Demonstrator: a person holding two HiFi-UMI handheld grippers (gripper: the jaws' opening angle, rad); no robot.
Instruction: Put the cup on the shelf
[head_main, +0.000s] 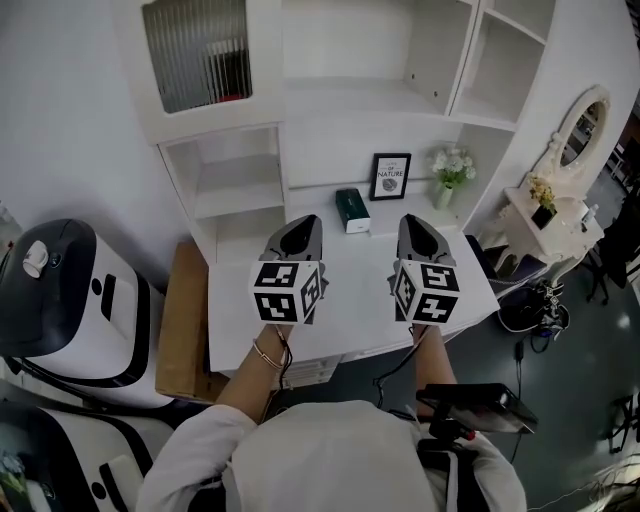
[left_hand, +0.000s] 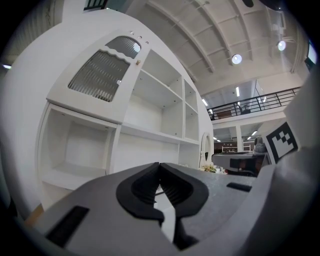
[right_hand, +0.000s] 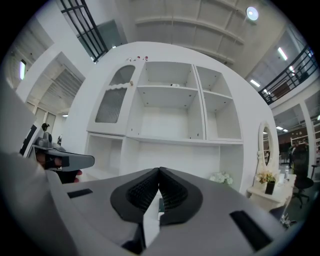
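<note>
No cup shows in any view. The white shelf unit (head_main: 350, 100) stands behind a white desk (head_main: 360, 290), and its open compartments (right_hand: 167, 107) hold nothing I can see. My left gripper (head_main: 300, 222) hovers over the desk's left half, jaws pressed together with nothing between them (left_hand: 159, 165). My right gripper (head_main: 415, 222) hovers over the right half, also shut and holding nothing (right_hand: 159, 170). Both point toward the shelf unit.
On the desk's back edge stand a dark green box (head_main: 352, 210), a black framed picture (head_main: 390, 176) and a vase of white flowers (head_main: 452, 165). A ribbed-glass cupboard door (head_main: 195, 50) is at upper left. A white machine (head_main: 60, 300) and a cardboard box (head_main: 185, 320) stand left; a dressing table (head_main: 560, 215) stands right.
</note>
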